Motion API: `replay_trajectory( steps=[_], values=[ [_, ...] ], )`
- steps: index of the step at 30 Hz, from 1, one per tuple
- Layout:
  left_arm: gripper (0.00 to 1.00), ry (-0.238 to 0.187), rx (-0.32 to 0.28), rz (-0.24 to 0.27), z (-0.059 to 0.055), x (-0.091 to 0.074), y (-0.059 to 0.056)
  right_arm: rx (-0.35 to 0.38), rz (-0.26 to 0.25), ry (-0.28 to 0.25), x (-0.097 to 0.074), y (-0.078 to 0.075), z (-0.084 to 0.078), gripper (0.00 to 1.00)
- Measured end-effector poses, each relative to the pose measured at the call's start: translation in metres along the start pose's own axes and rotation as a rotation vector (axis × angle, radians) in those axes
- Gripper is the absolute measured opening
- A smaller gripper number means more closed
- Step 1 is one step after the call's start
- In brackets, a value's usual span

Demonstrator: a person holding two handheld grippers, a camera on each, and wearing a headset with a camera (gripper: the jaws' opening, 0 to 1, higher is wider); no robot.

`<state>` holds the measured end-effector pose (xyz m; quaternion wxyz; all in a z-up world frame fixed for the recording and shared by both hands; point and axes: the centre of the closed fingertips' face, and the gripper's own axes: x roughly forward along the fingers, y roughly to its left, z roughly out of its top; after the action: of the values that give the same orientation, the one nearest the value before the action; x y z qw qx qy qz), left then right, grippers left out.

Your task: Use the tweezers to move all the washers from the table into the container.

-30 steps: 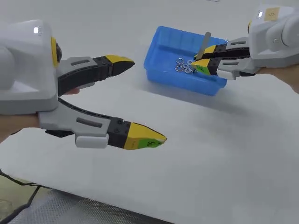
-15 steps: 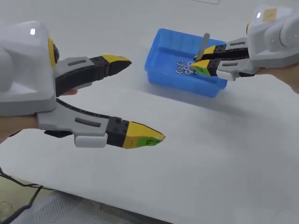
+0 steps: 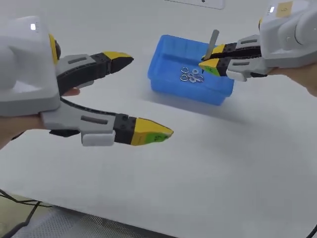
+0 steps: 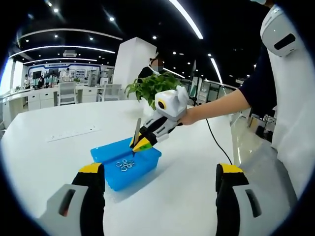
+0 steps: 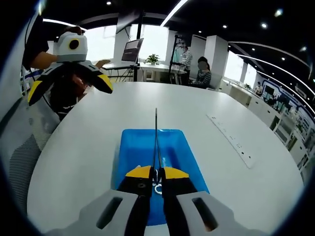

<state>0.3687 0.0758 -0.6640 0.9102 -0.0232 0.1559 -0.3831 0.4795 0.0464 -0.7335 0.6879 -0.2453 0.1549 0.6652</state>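
Observation:
A blue container (image 3: 171, 79) stands on the white table with several metal washers (image 3: 190, 75) lying inside; it also appears in the left gripper view (image 4: 147, 160) and the right gripper view (image 5: 129, 157). My right gripper (image 3: 205, 65) hovers over the container's right part, shut on grey tweezers (image 3: 213, 42) that stick up past its tips; the tweezers (image 5: 156, 137) run straight ahead between its yellow tips (image 5: 156, 173). My left gripper (image 3: 146, 96) is open in mid-air, left of the container, nothing between its fingers (image 4: 93, 177).
The white table (image 3: 223, 163) spreads wide around the container, its front edge at the bottom. A black cable (image 3: 20, 203) runs below that edge. People sit at distant desks, and a power strip (image 5: 231, 137) lies on the table.
The right gripper with the tweezers has risen slightly over the container. The left gripper stays open. The camera has shifted a little.

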Motion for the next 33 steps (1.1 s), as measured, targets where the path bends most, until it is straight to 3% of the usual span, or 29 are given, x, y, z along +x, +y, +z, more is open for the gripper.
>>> replay_trajectory(
  steps=[4, 7, 12, 17, 24, 27, 30, 31, 32, 33],
  values=[
    [0.86, -0.019, 0.049, -0.017, 0.015, 0.015, 0.010, -0.017, 0.012, 0.003, -0.005, 0.008, 0.009, 0.07],
    [0.73, 0.004, 0.084, -0.073, 0.024, 0.030, 0.010, -0.045, 0.034, 0.007, -0.007, 0.014, 0.015, 0.07],
    [0.65, -0.013, 0.142, -0.118, 0.038, 0.051, 0.009, -0.109, 0.068, 0.015, -0.014, 0.033, 0.030, 0.07],
    [0.55, -0.023, 0.131, -0.152, 0.043, 0.064, 0.008, -0.154, 0.090, 0.040, -0.021, 0.053, 0.036, 0.07],
    [0.27, 0.006, 0.257, -0.230, 0.044, 0.061, -0.012, -0.196, 0.100, 0.069, -0.028, 0.065, 0.037, 0.07],
    [0.22, 0.001, 0.279, -0.251, 0.046, 0.059, -0.018, -0.211, 0.106, 0.081, -0.029, 0.069, 0.037, 0.07],
    [0.08, 0.025, 0.329, -0.296, 0.043, 0.053, -0.027, -0.228, 0.115, 0.092, -0.029, 0.073, 0.039, 0.07],
    [0.08, 0.026, 0.366, -0.277, 0.044, 0.052, -0.025, -0.230, 0.118, 0.100, -0.029, 0.073, 0.038, 0.07],
    [0.07, 0.036, 0.366, -0.302, 0.041, 0.048, -0.033, -0.243, 0.121, 0.106, -0.029, 0.074, 0.037, 0.07],
    [0.07, 0.038, 0.374, -0.299, 0.042, 0.046, -0.033, -0.246, 0.125, 0.109, -0.028, 0.075, 0.037, 0.07]
  ],
)
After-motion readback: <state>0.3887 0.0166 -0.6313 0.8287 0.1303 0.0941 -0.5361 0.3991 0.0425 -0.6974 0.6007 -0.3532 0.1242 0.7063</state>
